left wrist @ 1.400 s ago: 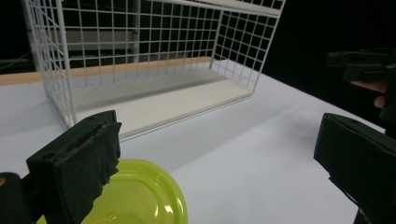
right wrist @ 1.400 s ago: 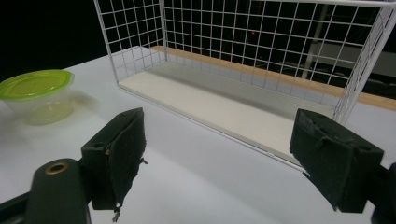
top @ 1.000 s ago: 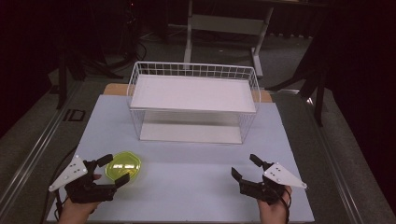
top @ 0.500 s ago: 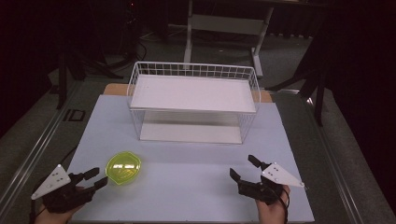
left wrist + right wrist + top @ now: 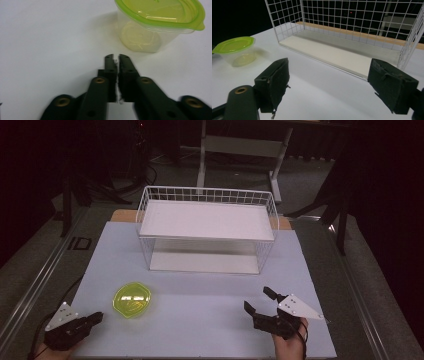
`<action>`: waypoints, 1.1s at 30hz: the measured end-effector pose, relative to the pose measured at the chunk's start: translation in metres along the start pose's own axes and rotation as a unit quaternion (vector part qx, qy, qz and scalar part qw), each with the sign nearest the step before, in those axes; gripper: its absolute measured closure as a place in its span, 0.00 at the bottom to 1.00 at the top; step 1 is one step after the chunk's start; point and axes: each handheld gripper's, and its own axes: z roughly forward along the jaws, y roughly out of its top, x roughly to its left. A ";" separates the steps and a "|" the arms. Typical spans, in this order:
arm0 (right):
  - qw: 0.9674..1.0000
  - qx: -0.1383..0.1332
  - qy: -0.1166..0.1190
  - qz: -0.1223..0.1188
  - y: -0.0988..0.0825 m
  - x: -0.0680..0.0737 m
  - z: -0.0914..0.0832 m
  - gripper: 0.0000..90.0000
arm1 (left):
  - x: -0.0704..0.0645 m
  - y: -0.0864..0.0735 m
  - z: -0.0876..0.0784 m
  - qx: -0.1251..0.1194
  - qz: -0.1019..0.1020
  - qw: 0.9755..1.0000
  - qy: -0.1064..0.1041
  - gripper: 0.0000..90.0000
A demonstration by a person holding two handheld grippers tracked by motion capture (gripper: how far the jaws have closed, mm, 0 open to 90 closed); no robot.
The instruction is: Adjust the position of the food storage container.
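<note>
— What's at your left?

— Your left gripper (image 5: 92, 319) sits at the table's (image 5: 200, 320) near left corner, jaws pressed together with nothing between them. Just beyond its tips stands the lidded green container (image 5: 132, 299), apart from it.

— And further right?

— The white wire rack (image 5: 207, 227) stands at the far middle. Your right gripper (image 5: 260, 301) rests near the front right, jaws spread wide and empty.

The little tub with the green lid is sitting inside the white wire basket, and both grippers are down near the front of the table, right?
Not quite. The tub sits on the table in front of the wire basket, not inside it, as the high view shows. The left gripper and right gripper are indeed near the front.
</note>
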 end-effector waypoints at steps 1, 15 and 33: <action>1.000 0.000 0.001 0.001 0.000 0.000 0.000 0.19 | -0.001 0.002 0.001 -0.001 0.000 1.000 -0.003 0.99; 1.000 0.003 0.001 0.002 0.000 -0.001 0.000 0.19 | -0.008 0.024 0.036 0.036 0.003 0.998 -0.050 1.00; 1.000 0.008 0.003 -0.008 -0.001 0.001 0.001 0.19 | -0.022 0.062 0.088 0.057 0.009 0.997 -0.047 1.00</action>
